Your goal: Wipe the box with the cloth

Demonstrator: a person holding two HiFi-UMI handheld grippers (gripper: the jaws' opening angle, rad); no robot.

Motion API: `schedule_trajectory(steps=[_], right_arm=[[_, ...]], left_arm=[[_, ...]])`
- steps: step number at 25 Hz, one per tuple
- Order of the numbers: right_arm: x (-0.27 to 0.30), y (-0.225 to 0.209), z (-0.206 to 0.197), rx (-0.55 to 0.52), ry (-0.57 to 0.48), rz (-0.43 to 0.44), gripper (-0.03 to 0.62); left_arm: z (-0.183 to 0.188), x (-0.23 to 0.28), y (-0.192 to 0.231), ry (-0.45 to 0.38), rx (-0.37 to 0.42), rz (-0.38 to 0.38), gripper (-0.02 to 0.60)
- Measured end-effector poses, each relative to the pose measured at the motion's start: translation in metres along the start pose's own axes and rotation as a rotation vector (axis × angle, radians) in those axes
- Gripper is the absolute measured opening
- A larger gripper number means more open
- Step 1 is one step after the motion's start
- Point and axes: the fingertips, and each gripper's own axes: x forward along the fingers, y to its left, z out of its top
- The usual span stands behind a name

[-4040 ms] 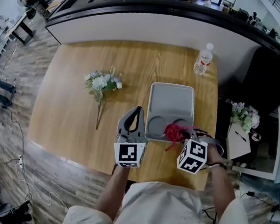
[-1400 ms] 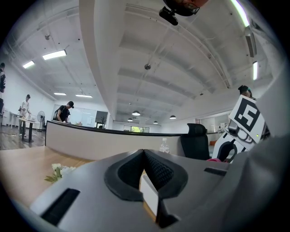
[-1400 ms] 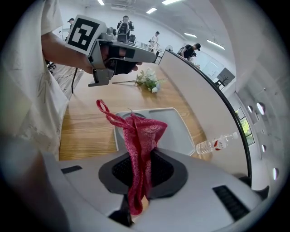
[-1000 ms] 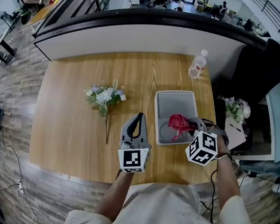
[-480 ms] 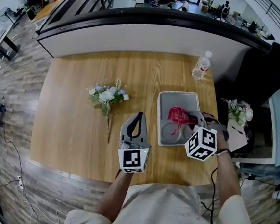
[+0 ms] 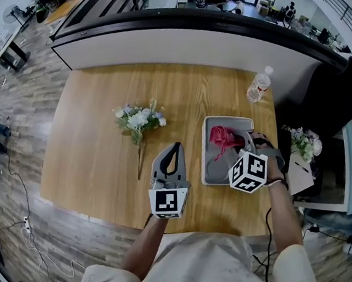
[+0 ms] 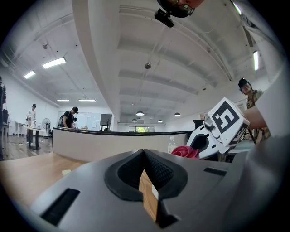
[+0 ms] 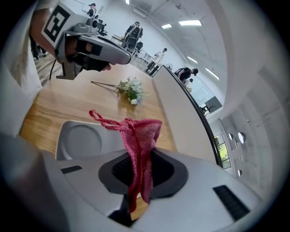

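Note:
The grey box (image 6: 219, 167) is a shallow tray lying on the wooden table, right of centre. A red knitted cloth (image 6: 221, 135) rests in its far half, and my right gripper (image 6: 240, 142) is shut on it from the right. In the right gripper view the cloth (image 8: 141, 134) hangs out of the shut jaws above the box (image 8: 80, 141) and its round recess. My left gripper (image 6: 175, 147) lies shut on the table just left of the box, holding nothing. In the left gripper view only a sliver of wood shows between its pads (image 7: 154, 174).
A bunch of white and blue flowers (image 6: 138, 121) lies on the table to the left. A water bottle (image 6: 258, 86) stands at the far right corner. A curved counter wall (image 6: 172, 35) runs behind the table. More flowers (image 6: 301, 139) sit on a low stand beyond the right edge.
My right gripper has carried the red cloth from the near end of the box, by the round recesses, up to its far end. The left gripper has stayed where it was.

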Motion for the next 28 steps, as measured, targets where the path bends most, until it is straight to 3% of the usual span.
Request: schedule_trajectory(steps=[15, 28], right_arm=[[0.053, -0.014, 0.007, -0.029, -0.011, 0.021, 0.067], [0.111, 0.001, -0.003, -0.099, 0.094, 0.080, 0.067]], left_arm=[[-0.011, 0.000, 0.005, 0.039, 0.010, 0.020, 0.014], [-0.015, 0.000, 0.007, 0.053, 0.019, 0.023, 0.014]])
